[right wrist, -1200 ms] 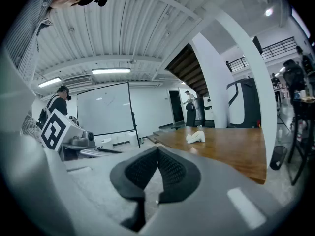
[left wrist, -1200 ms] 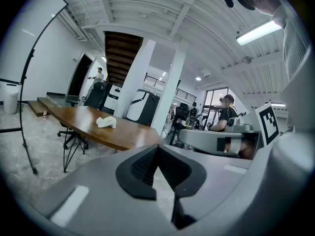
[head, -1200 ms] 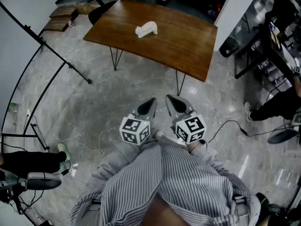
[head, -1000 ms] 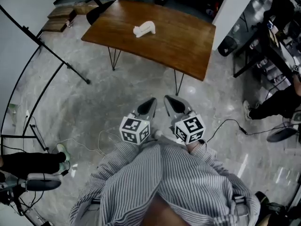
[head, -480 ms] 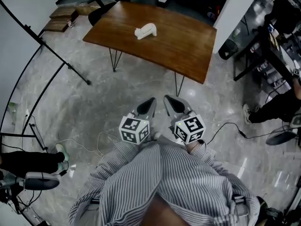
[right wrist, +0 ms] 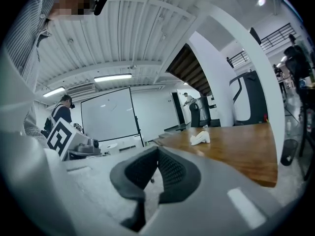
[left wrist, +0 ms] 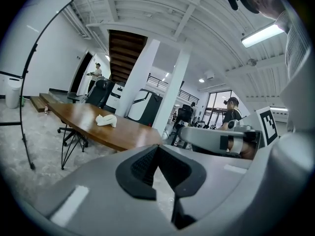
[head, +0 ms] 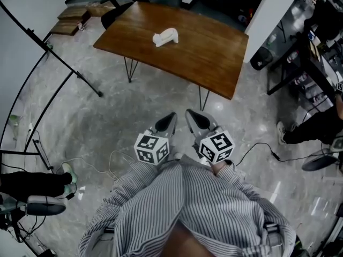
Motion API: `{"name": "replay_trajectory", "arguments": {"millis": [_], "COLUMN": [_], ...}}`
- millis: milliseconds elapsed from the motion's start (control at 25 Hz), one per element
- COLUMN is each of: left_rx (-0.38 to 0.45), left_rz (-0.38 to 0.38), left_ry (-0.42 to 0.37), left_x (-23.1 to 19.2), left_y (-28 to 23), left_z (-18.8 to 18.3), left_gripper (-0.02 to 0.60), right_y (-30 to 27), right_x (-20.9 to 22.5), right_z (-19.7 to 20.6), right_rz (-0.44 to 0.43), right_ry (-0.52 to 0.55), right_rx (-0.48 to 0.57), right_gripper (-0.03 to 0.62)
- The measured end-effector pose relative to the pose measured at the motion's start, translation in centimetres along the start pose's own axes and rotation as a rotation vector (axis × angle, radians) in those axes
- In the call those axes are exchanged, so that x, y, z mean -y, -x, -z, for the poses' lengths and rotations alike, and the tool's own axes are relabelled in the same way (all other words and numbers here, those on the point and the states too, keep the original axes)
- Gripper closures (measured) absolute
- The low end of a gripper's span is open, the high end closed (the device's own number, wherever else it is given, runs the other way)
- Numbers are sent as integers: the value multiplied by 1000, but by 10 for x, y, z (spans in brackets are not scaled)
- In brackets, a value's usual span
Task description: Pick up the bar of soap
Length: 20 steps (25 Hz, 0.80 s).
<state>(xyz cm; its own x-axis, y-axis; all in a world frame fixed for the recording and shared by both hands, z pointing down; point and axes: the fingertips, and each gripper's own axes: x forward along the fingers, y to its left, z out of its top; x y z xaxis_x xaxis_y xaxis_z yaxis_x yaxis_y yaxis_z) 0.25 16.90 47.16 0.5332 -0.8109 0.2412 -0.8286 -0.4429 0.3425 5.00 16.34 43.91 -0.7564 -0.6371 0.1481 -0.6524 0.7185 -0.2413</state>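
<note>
The bar of soap [head: 165,37] is a white lump lying on the far left part of a brown wooden table [head: 209,55]. It also shows far off in the left gripper view as the soap [left wrist: 106,120] and in the right gripper view as the soap [right wrist: 200,138]. My left gripper [head: 168,118] and right gripper [head: 192,116] are held side by side close to my striped shirt, over the floor and well short of the table. Both point toward it. Each one's jaws are closed tip to tip with nothing between them, as the left gripper [left wrist: 157,149] and right gripper [right wrist: 157,151] show.
Grey marble floor lies between me and the table. A black stand's legs [head: 69,71] cross the left side. Cables [head: 99,167] trail on the floor near my feet. A seated person [head: 313,125] and desks are at the right. A chair [head: 115,12] stands behind the table.
Only a slight drift of the head view; both grippers stay shut in front of my body and the soap lies where it was.
</note>
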Motion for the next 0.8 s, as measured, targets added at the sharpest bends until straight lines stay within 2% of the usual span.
{"name": "replay_trajectory", "arguments": {"millis": [320, 600, 800], "left_rx": [6, -18, -31], "left_rz": [-4, 0, 19], "left_ry": [48, 61, 56], "left_x": [-22, -69, -114], "left_y": [-29, -79, -120], "left_z": [-1, -17, -43], "left_gripper": [577, 575, 575], "right_y": [-22, -74, -130], "right_x": [32, 77, 112], "right_z": [9, 3, -13], "right_rz": [22, 59, 78], "right_ry": [-30, -35, -34], "right_rx": [-37, -53, -51], "right_gripper": [592, 591, 591]}}
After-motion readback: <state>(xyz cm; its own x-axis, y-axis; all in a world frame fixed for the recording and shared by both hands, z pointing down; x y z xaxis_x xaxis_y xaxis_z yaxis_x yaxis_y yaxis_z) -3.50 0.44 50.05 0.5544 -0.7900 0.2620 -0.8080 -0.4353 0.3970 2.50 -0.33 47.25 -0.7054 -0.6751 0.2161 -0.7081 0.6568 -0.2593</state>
